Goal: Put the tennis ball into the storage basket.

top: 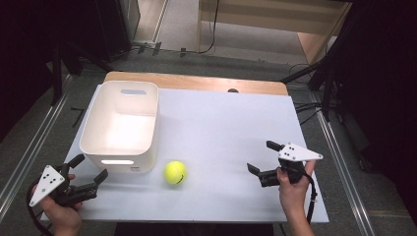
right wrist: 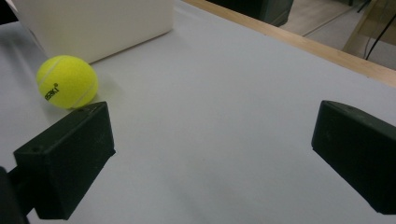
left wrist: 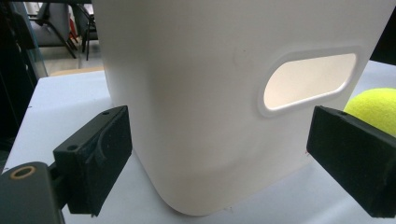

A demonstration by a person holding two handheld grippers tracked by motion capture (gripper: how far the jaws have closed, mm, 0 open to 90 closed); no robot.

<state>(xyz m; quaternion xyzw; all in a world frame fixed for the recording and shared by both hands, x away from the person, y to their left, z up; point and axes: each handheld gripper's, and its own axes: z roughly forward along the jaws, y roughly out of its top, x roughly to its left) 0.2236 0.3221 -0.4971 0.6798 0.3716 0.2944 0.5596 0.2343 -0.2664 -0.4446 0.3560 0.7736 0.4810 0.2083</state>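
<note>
I hold a pair of tongs in each hand over the desk [top: 221,123], a white board with a wooden strip along its far edge.

My left tongs [top: 88,173] sit at the near left corner of the desk, just in front of the white bin [top: 120,125]. Their jaws are spread wide and pinch nothing. In the left gripper view they stand to either side of the bin's near wall, close to it; I cannot tell whether the tips touch it. The handle slot in that wall shows between them, off toward the right jaw.

My right tongs [top: 260,157] are near the right edge of the desk, a little in from the near edge, pointing left across the bare board. Their jaws are also spread wide, with nothing between them but the desk top.

The tennis ball [top: 175,172] is yellow-green and rests on the desk close to the near edge, just beside the bin's near right corner and apart from it by a small gap. It lies between my two tongs, nearer the left pair and well apart from the right pair. In the right gripper view it sits beyond the left jaw, with dark lettering on its side facing me.

The bin stands upright along the left edge of the desk, reaching back to the far left corner.
</note>
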